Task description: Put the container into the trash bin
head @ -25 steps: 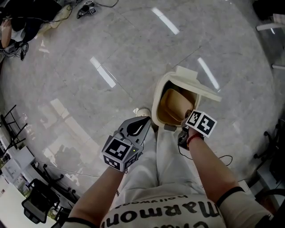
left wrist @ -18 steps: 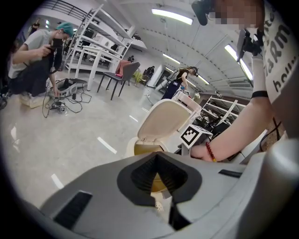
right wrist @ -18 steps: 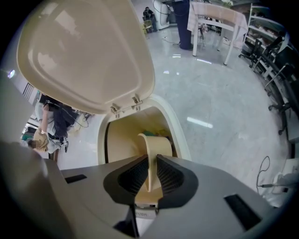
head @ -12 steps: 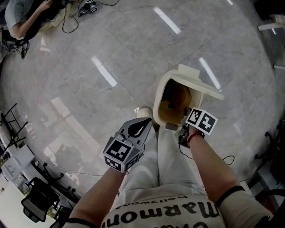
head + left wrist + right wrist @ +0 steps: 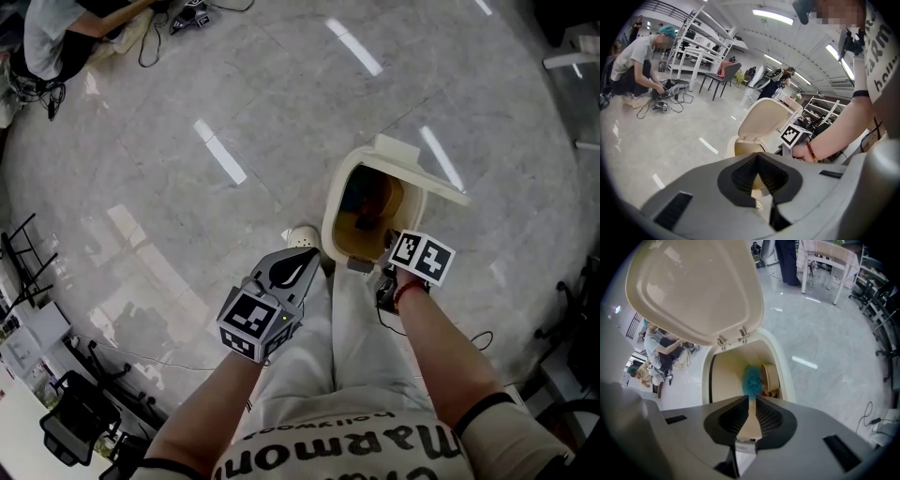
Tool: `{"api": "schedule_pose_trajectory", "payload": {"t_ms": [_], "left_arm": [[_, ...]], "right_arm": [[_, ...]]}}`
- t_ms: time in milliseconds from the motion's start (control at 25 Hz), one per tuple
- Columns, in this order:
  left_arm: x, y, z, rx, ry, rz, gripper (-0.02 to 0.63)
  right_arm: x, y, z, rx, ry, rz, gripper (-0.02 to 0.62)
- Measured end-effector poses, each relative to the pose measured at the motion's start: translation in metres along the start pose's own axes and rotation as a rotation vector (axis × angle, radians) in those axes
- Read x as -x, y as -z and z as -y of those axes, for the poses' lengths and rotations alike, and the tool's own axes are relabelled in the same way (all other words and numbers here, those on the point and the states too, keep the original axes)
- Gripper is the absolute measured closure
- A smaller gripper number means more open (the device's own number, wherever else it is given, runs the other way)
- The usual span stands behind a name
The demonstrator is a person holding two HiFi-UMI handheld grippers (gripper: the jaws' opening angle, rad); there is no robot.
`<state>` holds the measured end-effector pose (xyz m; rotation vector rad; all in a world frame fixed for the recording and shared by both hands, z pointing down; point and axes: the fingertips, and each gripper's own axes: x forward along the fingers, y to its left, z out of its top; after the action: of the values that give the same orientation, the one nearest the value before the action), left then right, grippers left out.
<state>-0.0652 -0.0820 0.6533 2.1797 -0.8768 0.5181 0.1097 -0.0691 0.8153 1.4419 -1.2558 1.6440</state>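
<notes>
Remote inspection found the container (image 5: 770, 377) lying inside the trash bin (image 5: 327, 217). It sat against the inner wall at the right of the right gripper view, just beside a blurred blue tuft (image 5: 751, 378) whose nature I could not establish. The right gripper (image 5: 751, 399) hung over the bin's front rim, above the pedal (image 5: 744, 446) marked PUSH. Its tongs were slightly spread and empty, with only the bin's front wall showing through the gap. The left gripper (image 5: 757, 155) was held over the person's left leg, short of the bin, tongs pressed together at the tips on nothing. The lid (image 5: 693, 287) stood raised. I could not see what kept it up.

Hazards, in my judgement:
- If the pedal were released, the lid would drop onto the right gripper at the rim.
- If the container sat high against the wall, it might stop the lid from seating.

Count:
- One bin
- One lid
- One pedal
- One container
- One blue tuft
- Two grippers
- One bystander (image 5: 52, 33) crouched well apart
</notes>
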Motion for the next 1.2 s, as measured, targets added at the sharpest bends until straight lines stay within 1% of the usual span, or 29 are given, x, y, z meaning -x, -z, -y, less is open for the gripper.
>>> {"api": "schedule_pose_trajectory", "payload": {"t_ms": [160,240,280,360,520,600,720,800,880,960,1040,1200], "left_arm": [[0.0,-0.001,0.013,-0.027,0.009,0.003,0.615],[0.001,-0.003,0.021,-0.019,0.014,0.017,0.615],[0.002,-0.005,0.024,-0.017,0.014,0.022,0.615],[0.002,-0.007,0.032,-0.018,0.011,0.025,0.615],[0.009,-0.015,0.054,-0.012,-0.014,0.032,0.615],[0.013,-0.027,0.064,-0.017,-0.034,0.05,0.615],[0.021,-0.051,0.081,-0.005,-0.041,0.099,0.615],[0.029,-0.066,0.091,-0.009,-0.06,0.115,0.615],[0.038,-0.079,0.099,-0.026,-0.087,0.121,0.615],[0.047,-0.094,0.108,-0.031,-0.098,0.152,0.615],[0.056,-0.11,0.116,-0.034,-0.086,0.202,0.615],[0.068,-0.132,0.136,-0.078,-0.051,0.266,0.615]], "right_arm": [[0.014,-0.008,0.003,0.019,-0.016,0.051,0.557],[0.026,-0.016,-0.003,0.027,-0.071,0.105,0.562],[0.033,-0.02,-0.008,0.029,-0.112,0.134,0.594],[0.049,-0.026,-0.017,0.034,-0.184,0.178,0.594],[0.09,-0.027,-0.021,0.09,-0.246,0.205,0.594],[0.114,-0.031,-0.023,0.122,-0.27,0.221,0.594],[0.153,-0.042,-0.028,0.14,-0.322,0.265,0.594],[0.18,-0.048,-0.033,0.165,-0.354,0.299,0.594],[0.209,-0.055,-0.04,0.216,-0.376,0.346,0.594],[0.236,-0.061,-0.049,0.269,-0.397,0.391,0.594],[0.258,-0.067,-0.059,0.314,-0.421,0.435,0.594],[0.301,-0.072,-0.072,0.411,-0.452,0.512,0.594]]}}
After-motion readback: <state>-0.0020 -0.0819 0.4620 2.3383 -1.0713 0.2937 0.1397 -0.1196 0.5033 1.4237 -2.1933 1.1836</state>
